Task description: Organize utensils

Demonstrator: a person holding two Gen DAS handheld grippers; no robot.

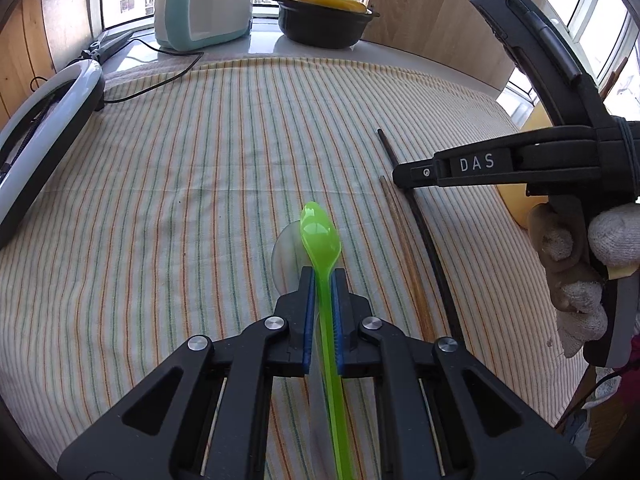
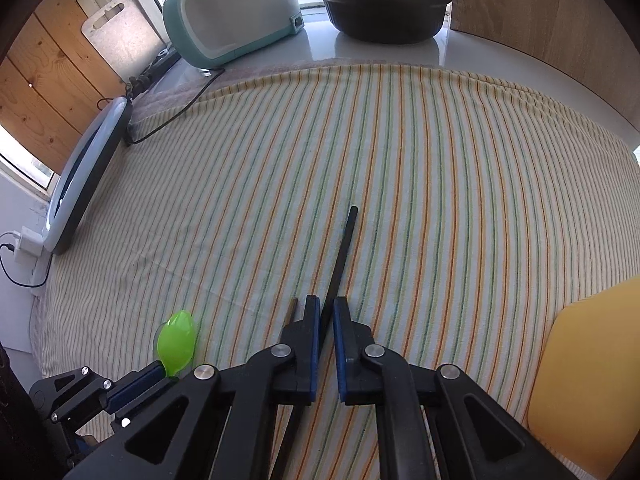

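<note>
Your left gripper (image 1: pixel 324 280) is clamped on the green spoon (image 1: pixel 320 228), the blue pads pinching its handle low at centre of the left wrist view, with the bowl pointing up the frame over the striped cloth (image 1: pixel 200 184). A clear, pale rounded shape lies just under the spoon's bowl; it may be a second, transparent spoon, but you cannot tell from here. Your right gripper (image 2: pixel 326 308) is closed on the black chopstick (image 2: pixel 344 244), which runs up from between the pads at lower centre of the right wrist view, its far end on or just above the cloth. A brown wooden chopstick (image 1: pixel 404 240) lies just beside the black one, to its left in both views, not gripped. A yellow board or tray (image 2: pixel 588 376) sits at the lower right edge of the right wrist view, well apart from both tools. As for progress, nothing looks sorted yet: you have two utensils in hand, at least one more loose on the cloth, and no holder or compartment shows. The job seems to be at its early, gathering stage, with grouping and placing still ahead.
</note>
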